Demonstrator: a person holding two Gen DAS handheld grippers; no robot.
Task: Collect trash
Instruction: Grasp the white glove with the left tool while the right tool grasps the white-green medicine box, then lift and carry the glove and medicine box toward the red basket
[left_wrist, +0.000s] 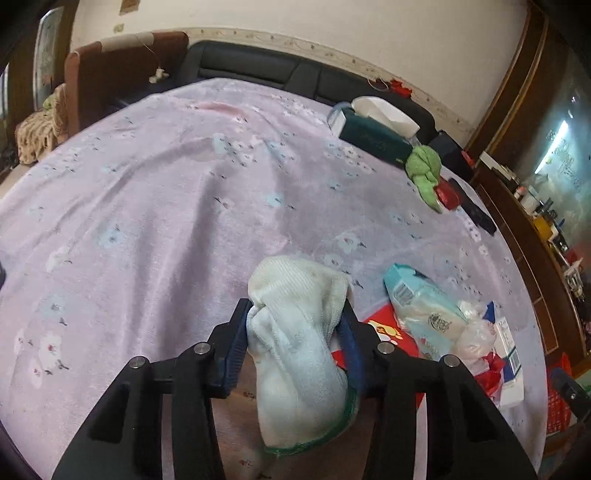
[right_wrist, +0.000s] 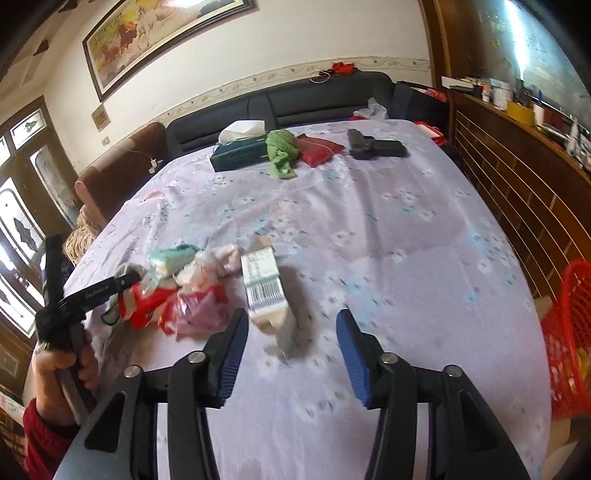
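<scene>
The trash sits in a loose heap on the lilac flowered tablecloth (right_wrist: 369, 229): a white carton with a barcode (right_wrist: 264, 286), a crumpled red-and-clear wrapper (right_wrist: 173, 306) to its left, and a pale blue tissue pack (right_wrist: 170, 258) behind that. In my right wrist view the heap lies lower left of centre, and the carton is the piece nearest my right claw (right_wrist: 291, 354), just ahead and a little left of the gap between the blue pads. Its long axis runs away from me, roughly in line with my fingers, so I judge a short push forward and left would bring the pads to either side of its narrow width.

My right claw is spread wide and holds nothing.

My left claw (left_wrist: 295, 332) is clamped on a white cloth with a green hem (left_wrist: 295, 350), bunched between the pads and hanging down. In its view the heap lies to the lower right, with the tissue pack (left_wrist: 421, 314) closest, so that hand is near but occupied.

A red mesh basket (right_wrist: 569, 332) stands off the table's right edge in the right view, probably the drop point. Far across the table are a dark green tissue box (right_wrist: 240, 155), a green rag (right_wrist: 282, 149) and a red pouch (right_wrist: 319, 147), well apart from the heap.
</scene>
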